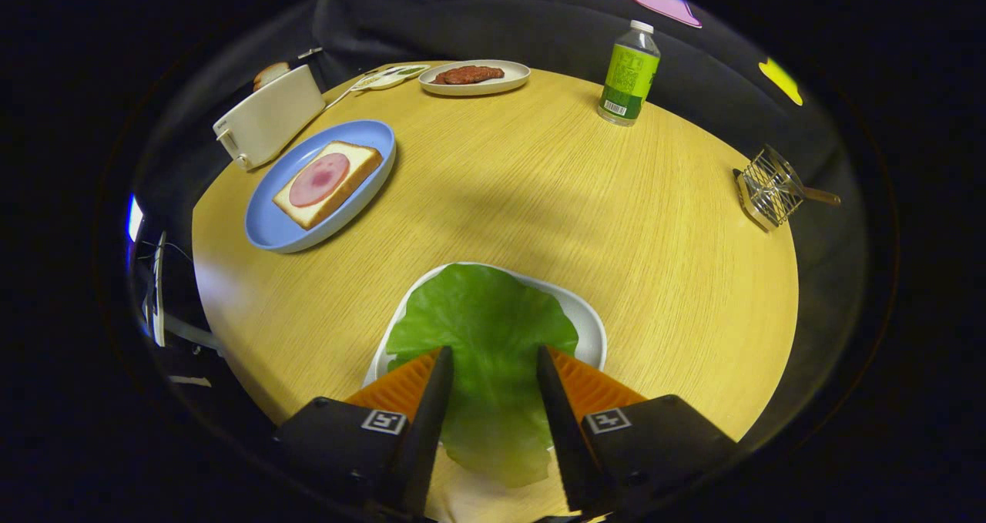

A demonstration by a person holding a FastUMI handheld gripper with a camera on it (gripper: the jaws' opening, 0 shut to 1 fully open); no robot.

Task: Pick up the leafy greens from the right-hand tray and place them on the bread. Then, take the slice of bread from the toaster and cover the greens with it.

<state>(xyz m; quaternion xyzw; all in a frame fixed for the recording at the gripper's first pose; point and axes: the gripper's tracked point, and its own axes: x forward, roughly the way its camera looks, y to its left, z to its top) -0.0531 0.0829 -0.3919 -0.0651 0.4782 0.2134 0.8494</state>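
The gripper (493,353) hangs over the greens (485,330), its two fingers apart with the leaf showing in the gap between them; neither finger can be seen pressing on it, so I judge the grasp not yet made, though whether the tips touch the leaf I cannot tell; the greens lie across a white tray (587,324) at the near side of the round table (578,199), the leaf's near edge spilling over the tray's rim toward the gripper; so the first step is only at its start: the leaf is not lifted

Well beyond the fingers and to their left sits the blue plate (269,230) with the bread (327,184) on it, a round pink slice of ham (319,179) on top and no greens there yet; just behind the plate stands the toaster (269,116), with the second slice (270,75) poking out of its slot, untouched

Everything is left, then: closing on the leaf, carrying it across to the bread, laying it over the ham, then fetching the slice from the toaster and setting it on top

Farther off, out of the way, are a plate of meat (474,76), a bottle (629,74) and a wire rack (770,186) near the far right rim of the table
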